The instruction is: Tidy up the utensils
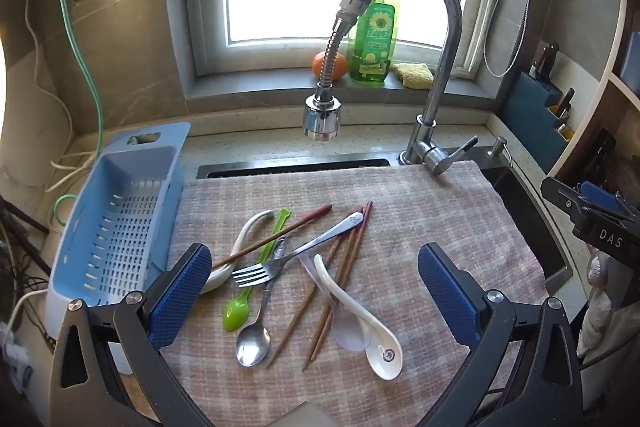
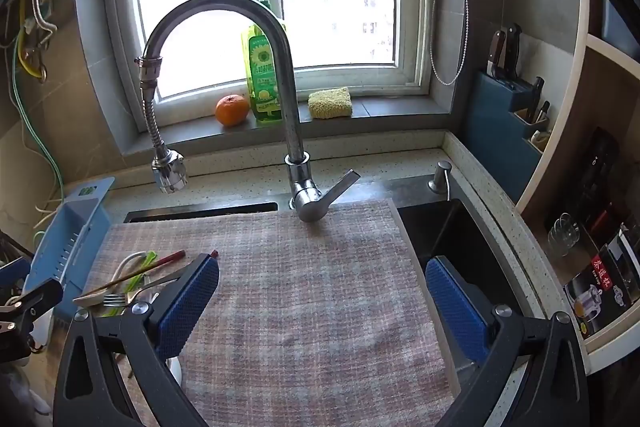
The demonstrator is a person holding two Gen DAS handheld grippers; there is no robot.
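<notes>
Both grippers [image 1: 314, 291] [image 2: 322, 301] angled down, fingers [image 1: 180, 299] spread wide.

A woven checked cloth [image 1: 420, 227] with a soft, matt, slightly fuzzy look covers the sink area. On it lie a polished metal fork [image 1: 256, 273] and a shiny metal spoon [image 1: 253, 345], glossy white ceramic-looking spoons [image 1: 380, 343], a glossy green plastic spoon [image 1: 237, 313], and matt brown wooden chopsticks [image 1: 344, 267]. The slotted basket [image 1: 120, 227] beside the cloth is smooth light-blue plastic. The tap [image 1: 448, 39] is bright chromed metal with a ribbed flexible metal hose [image 1: 330, 55]. The counter [image 2: 380, 163] is speckled, stone-like and smooth. The left gripper [image 1: 316, 291] and right gripper [image 2: 324, 303] have blue rubbery pads [image 1: 180, 295] with a dimpled texture on matt black plastic arms.
</notes>
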